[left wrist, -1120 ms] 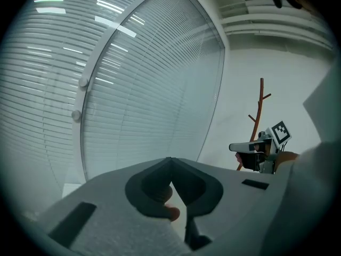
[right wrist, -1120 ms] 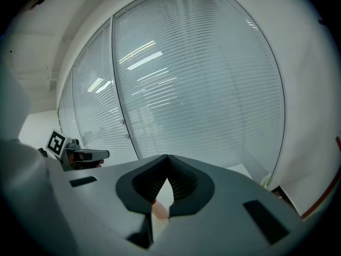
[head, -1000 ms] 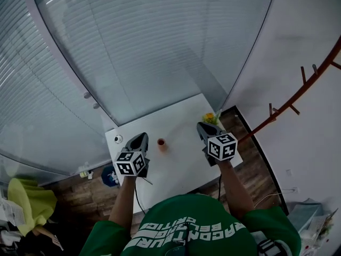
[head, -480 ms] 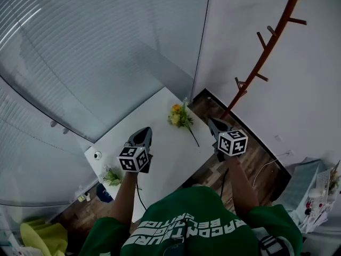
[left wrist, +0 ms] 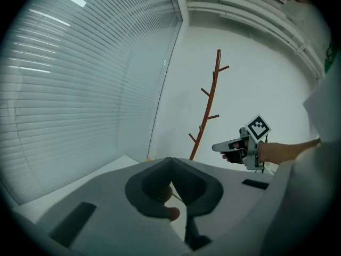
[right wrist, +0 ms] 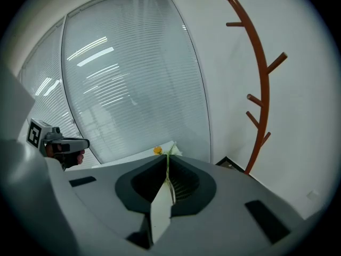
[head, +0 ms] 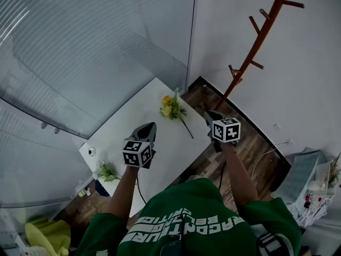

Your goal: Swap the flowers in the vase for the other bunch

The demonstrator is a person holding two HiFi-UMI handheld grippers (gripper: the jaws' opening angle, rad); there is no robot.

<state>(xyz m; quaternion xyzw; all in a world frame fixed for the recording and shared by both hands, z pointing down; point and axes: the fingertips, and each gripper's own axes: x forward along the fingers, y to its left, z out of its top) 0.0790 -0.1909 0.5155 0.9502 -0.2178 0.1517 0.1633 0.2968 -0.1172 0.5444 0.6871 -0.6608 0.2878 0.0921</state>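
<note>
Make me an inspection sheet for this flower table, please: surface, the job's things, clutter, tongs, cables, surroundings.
Surface: white table, standing on a wood floor.
Job's things: yellow flower bunch lying flat near the far corner; green bunch at the table's left edge; no vase made out.
Clutter: small round white object by the left corner.
Tongs: left tongs shut, holding nothing; right tongs shut, holding nothing; both in the air, touching neither bunch.
Cables: dark cable hanging below the left hand.
Surroundings: slatted blinds behind the table; red-brown coat stand against the white wall.
</note>
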